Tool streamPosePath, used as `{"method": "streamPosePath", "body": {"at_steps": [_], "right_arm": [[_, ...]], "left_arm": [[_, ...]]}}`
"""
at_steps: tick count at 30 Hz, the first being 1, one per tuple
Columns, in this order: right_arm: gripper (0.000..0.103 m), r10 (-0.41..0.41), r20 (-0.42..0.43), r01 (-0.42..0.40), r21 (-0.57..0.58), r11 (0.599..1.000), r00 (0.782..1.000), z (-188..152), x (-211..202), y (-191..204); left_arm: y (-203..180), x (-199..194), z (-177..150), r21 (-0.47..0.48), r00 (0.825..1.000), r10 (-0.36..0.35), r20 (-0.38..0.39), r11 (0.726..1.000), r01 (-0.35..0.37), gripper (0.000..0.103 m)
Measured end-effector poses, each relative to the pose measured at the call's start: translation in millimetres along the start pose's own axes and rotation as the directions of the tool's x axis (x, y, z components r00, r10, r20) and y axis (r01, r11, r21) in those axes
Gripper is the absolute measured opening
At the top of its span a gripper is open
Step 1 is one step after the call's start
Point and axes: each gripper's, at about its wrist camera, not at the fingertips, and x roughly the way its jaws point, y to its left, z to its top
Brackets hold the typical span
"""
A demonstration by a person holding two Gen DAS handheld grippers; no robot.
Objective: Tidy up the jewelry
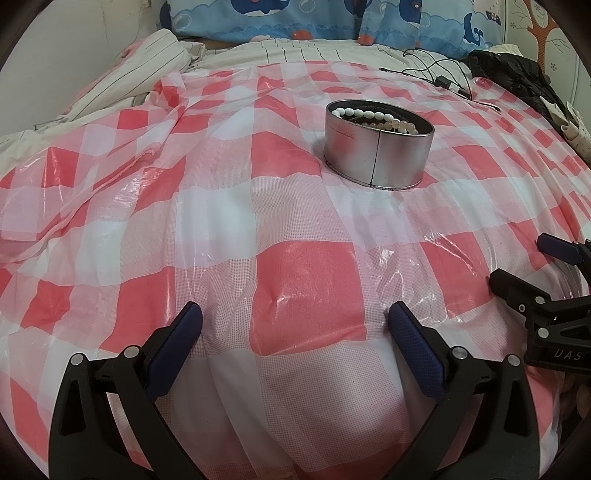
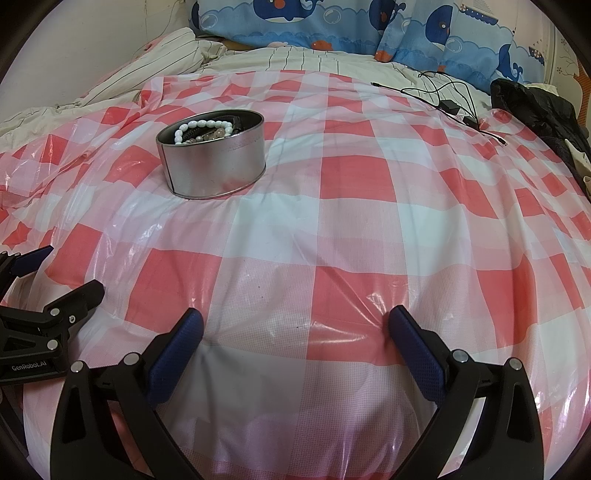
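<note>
A round silver tin (image 1: pixel 376 151) stands on the red-and-white checked plastic sheet (image 1: pixel 258 206), far ahead of me. White and pale bead bracelets (image 1: pixel 373 115) lie inside it, one draped near the rim. The right wrist view shows the same tin (image 2: pixel 214 155) at upper left with the beads (image 2: pixel 201 129) in it. My left gripper (image 1: pixel 293 323) hovers open near the sheet's front, with nothing between its fingers. My right gripper (image 2: pixel 295 325) is open too, holding nothing. Each gripper shows at the other view's edge: the right gripper (image 1: pixel 524 264), the left gripper (image 2: pixel 72 267).
Black cables with a small adapter (image 1: pixel 443 79) lie at the back right. A black garment (image 1: pixel 517 77) is bunched at the right edge. Blue whale-print pillows (image 2: pixel 332 26) line the headboard, and a striped cream blanket (image 1: pixel 129 74) is crumpled at back left.
</note>
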Motion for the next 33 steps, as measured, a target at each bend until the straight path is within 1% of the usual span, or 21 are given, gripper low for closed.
{"method": "streamPosePath", "body": {"at_steps": [33], "right_arm": [[0.096,-0.002,-0.001,0.002,-0.001,1.000,1.000,-0.1,-0.2,-0.5]], "left_arm": [[0.3,2.5,-1.3,-0.005,1.000,-0.008,-0.002,1.000,0.008,0.097]]}}
